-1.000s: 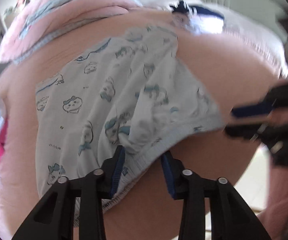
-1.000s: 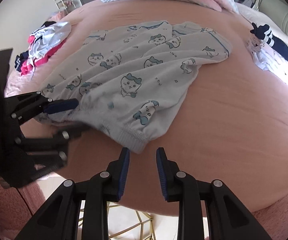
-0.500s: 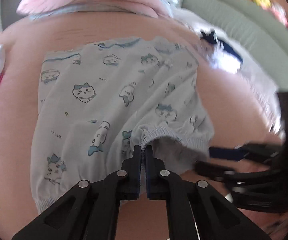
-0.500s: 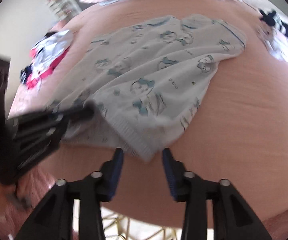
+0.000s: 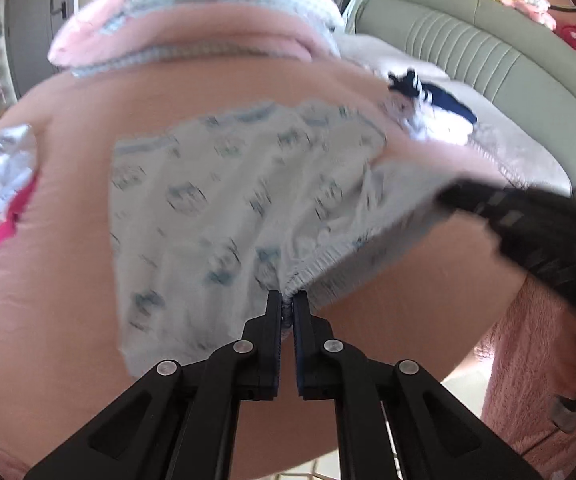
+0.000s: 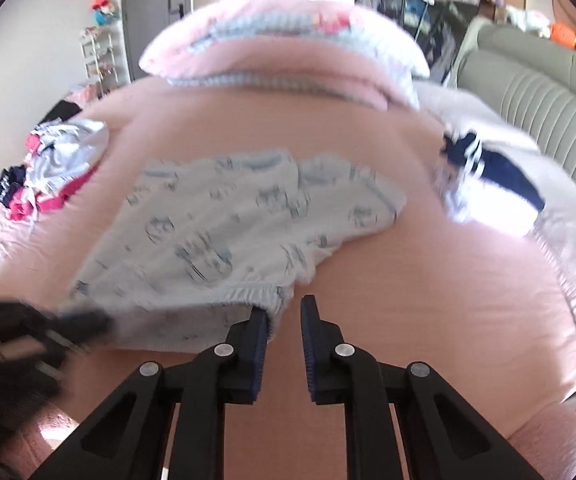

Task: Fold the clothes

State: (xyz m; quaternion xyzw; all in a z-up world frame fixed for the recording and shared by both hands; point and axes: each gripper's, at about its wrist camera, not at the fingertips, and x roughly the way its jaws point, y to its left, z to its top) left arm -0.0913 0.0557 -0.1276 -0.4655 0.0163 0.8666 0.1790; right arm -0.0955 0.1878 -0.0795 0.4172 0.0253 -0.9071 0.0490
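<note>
Bed (image 5: 68,280) is taking up most of both views: smooth pink sheet, rounded by the fisheye, with a fuzzy pink blanket (image 5: 527,360) hanging at its right edge. One grey-green headboard (image 5: 467,52), padded and vertically ribbed, is running along the far right side. One folded pink quilt (image 6: 284,52) with pale blue checked trim is sitting at the far end of the bed. Task item, one pair of pale blue cotton shorts (image 5: 228,208) with a small cartoon-animal print and a gathered elastic waistband, is lying mid-bed, waistband edge nearest the cameras and partly lifted; print is motion-blurred. Two other clothing heaps are lying on the bed: a white, pink and navy pile (image 6: 52,168) to the left, and a navy-and-white striped garment (image 6: 487,176) to the right, both well apart from the shorts. Left tool (image 5: 287,304) is pinching the bunched waistband, blue-padded fingers nearly pressed together with fabric between them. Right tool (image 6: 284,312) is sitting spread, its left finger touching the waistband corner, nothing clamped between the pads; in the left wrist view it is showing as a dark blur at the shorts' right edge.
</note>
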